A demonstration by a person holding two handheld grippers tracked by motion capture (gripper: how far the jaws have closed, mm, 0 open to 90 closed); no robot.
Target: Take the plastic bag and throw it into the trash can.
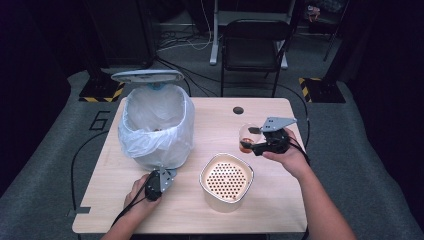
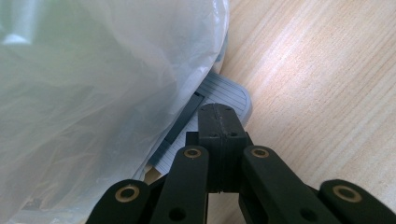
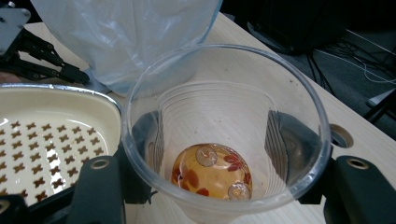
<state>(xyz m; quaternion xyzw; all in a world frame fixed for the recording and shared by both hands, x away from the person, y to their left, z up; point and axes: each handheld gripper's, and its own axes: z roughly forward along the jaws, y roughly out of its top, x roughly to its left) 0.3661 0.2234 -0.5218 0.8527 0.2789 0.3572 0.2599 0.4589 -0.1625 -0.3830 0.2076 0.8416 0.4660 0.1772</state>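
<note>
Right gripper (image 1: 256, 140) pinches the clear cup (image 3: 224, 135), tea dregs inside, right of the strainer bin (image 1: 226, 181). Left gripper (image 2: 219, 122), jaws pressed together, presses the pedal (image 2: 224, 95) of the lined trash can (image 1: 156, 125), left of the bin.

High view looks down on the table (image 1: 280, 200); both tool cameras sit close, sharing the bag (image 2: 93, 93).

bin (image 1: 156, 127) blocks left — strainer (image 1: 226, 179) mid-table

Right tool (image 1: 251, 140) around clear cup (image 1: 246, 138), beside perforated strainer (image 1: 226, 178).
</note>
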